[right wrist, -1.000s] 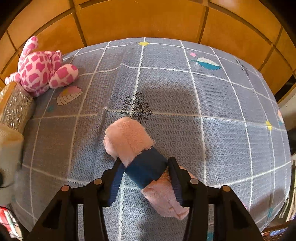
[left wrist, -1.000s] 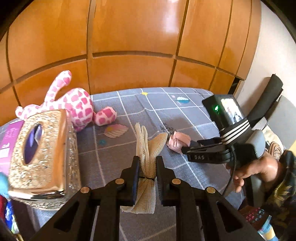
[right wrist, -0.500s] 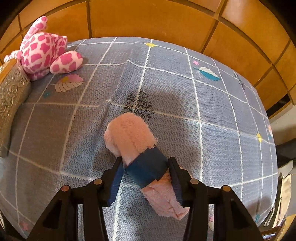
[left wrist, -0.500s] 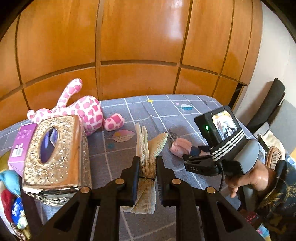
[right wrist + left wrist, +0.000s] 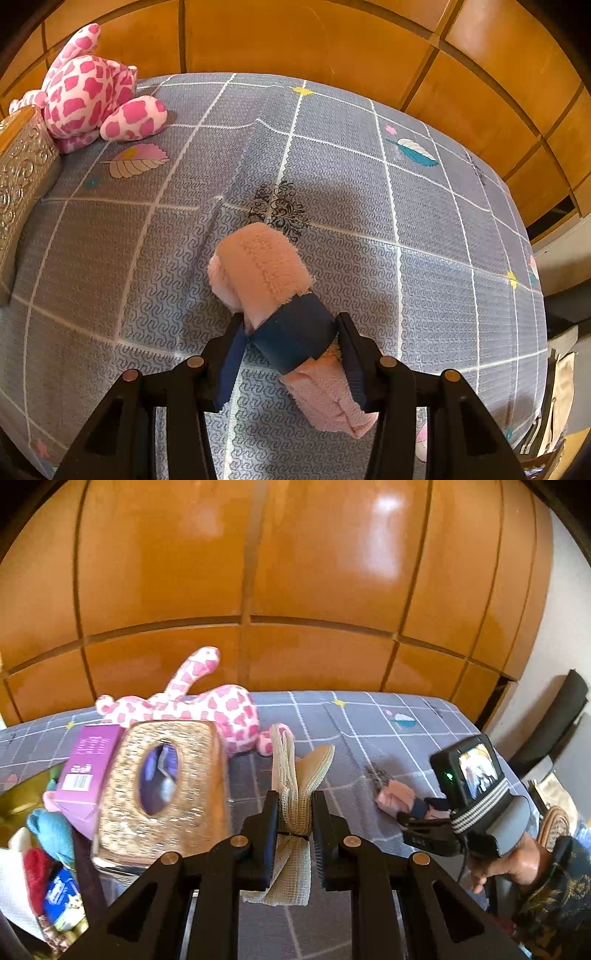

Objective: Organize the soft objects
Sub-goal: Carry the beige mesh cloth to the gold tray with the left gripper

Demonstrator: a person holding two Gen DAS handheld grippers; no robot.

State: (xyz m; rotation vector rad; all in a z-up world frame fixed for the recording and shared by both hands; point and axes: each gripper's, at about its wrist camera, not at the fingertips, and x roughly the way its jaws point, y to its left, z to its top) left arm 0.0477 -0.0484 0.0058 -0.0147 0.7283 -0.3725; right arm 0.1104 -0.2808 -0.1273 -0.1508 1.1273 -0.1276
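The left gripper (image 5: pixel 294 827) has its jaws pinched on a beige mesh cloth (image 5: pixel 295 775), a folded strip tied at the middle by a thin dark band just where the jaws close on it. The cloth's long axis runs along the gripper's pointing line: 2 flaps stick up and away from the camera, the right one bending off to the right, while the lower end hangs down toward the camera. It is held above the grey checked tabletop (image 5: pixel 369 731), clear of the surface.

The right gripper (image 5: pixel 291 339) has its jaws partly spread and pressed on a rolled pink fluffy towel (image 5: pixel 258 266), gripping it at the dark blue band (image 5: pixel 295 338) that wraps its middle. The roll's long axis lies diagonally, from upper left, by a black floral print (image 5: pixel 280 203), to lower right, where the looser end points toward the camera. Whether the roll rests on the tabletop or sits just above it cannot be told.

At the left stands a gold embossed tissue box (image 5: pixel 162 790), with a pink spotted plush toy (image 5: pixel 221 709) lying behind it and a purple carton (image 5: pixel 88 764) beside it.
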